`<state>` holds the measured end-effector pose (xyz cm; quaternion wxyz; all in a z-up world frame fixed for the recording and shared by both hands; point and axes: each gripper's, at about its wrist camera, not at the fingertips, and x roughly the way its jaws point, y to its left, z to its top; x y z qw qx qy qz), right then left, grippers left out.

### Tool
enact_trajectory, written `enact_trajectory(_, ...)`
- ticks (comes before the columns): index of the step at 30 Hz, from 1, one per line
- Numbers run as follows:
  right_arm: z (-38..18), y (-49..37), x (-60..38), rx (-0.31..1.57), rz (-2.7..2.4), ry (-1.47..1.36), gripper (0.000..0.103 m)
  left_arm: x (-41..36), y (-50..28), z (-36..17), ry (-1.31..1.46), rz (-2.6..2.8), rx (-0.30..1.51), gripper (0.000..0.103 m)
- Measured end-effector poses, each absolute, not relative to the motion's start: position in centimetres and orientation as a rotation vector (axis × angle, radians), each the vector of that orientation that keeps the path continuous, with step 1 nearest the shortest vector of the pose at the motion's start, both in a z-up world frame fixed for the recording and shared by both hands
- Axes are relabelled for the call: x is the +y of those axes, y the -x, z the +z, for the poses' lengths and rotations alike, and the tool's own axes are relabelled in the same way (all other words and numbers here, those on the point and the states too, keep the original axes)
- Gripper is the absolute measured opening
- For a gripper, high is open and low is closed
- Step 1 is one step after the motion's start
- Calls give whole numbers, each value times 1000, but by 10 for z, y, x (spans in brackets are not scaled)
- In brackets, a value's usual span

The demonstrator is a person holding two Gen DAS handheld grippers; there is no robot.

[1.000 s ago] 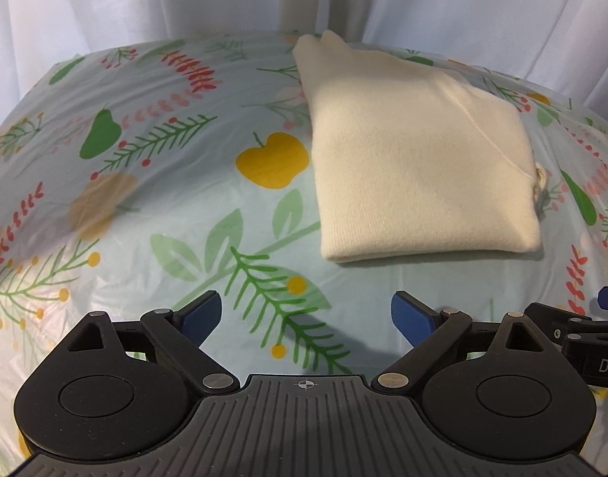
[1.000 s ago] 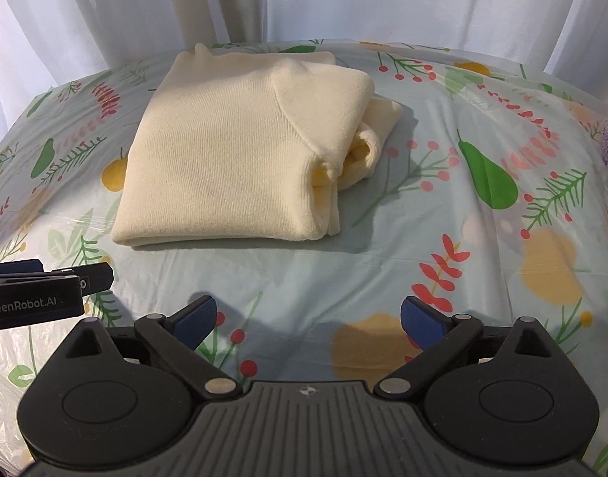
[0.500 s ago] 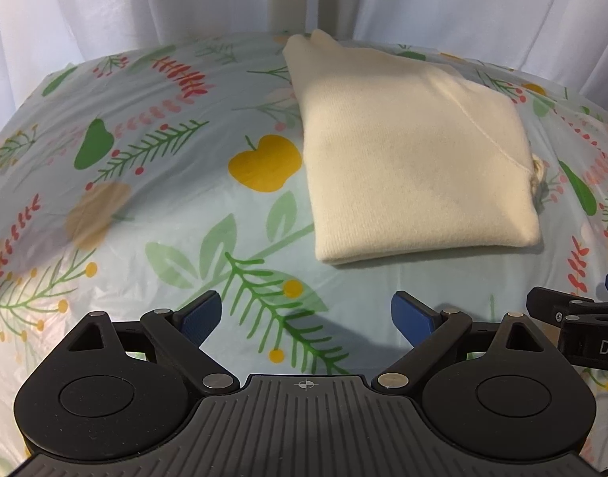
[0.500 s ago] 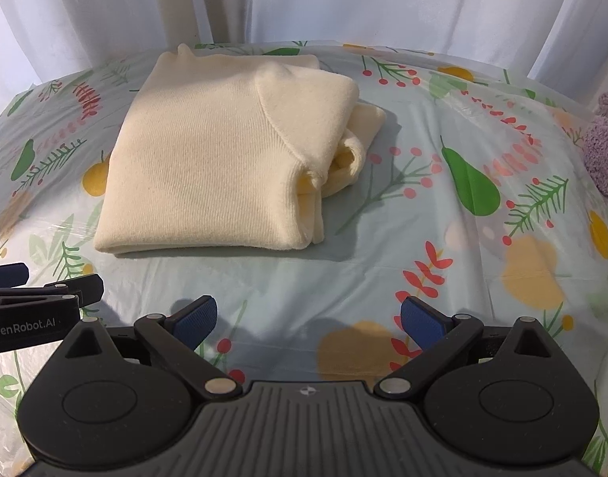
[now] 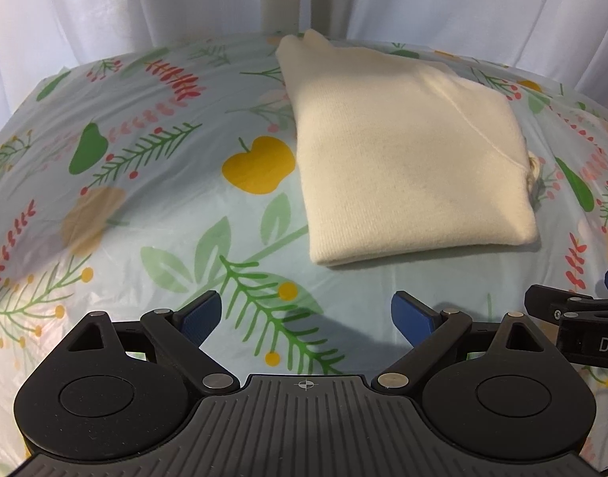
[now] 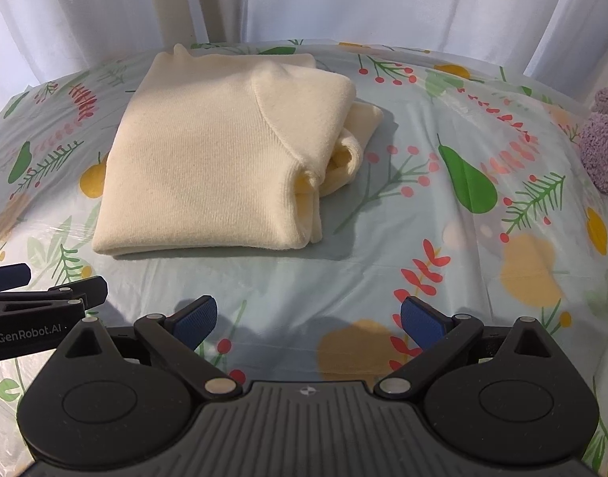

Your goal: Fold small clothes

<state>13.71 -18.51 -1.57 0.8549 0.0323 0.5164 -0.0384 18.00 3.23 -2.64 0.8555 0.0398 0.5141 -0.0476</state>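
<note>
A cream knit sweater (image 5: 403,155) lies folded into a rectangle on the table, with a sleeve tucked at its right side; it also shows in the right wrist view (image 6: 224,159). My left gripper (image 5: 306,316) is open and empty, hovering near the table's front, short of the sweater's near edge. My right gripper (image 6: 308,318) is open and empty, also short of the sweater and to its right. Each gripper shows at the edge of the other's view.
A floral plastic tablecloth (image 5: 145,159) covers the table. White curtains (image 6: 304,0) hang behind it. A purple fuzzy item (image 6: 602,147) sits at the table's right edge.
Both grippers have drawn back a little from the sweater and stayed open. The sweater has not moved.
</note>
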Motion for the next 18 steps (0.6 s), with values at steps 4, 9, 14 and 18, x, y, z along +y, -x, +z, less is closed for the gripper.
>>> enact_trajectory(4,-15,-137,-185,1083,-85,-66,99,33,-180,-27,-89,-100,1082,96)
enact_trajectory(9,-14,-138,-185,1083,-87,-71,99,33,-180,-27,-87,-99,1083,96)
enact_trajectory(14,-14,-138,-186,1083,-89,-71,99,33,-181,-30,-90,-101,1092,96)
enact_trajectory(18,-14,-138,-187,1083,-91,-75,99,33,-182,-31,-94,-106,1094,96)
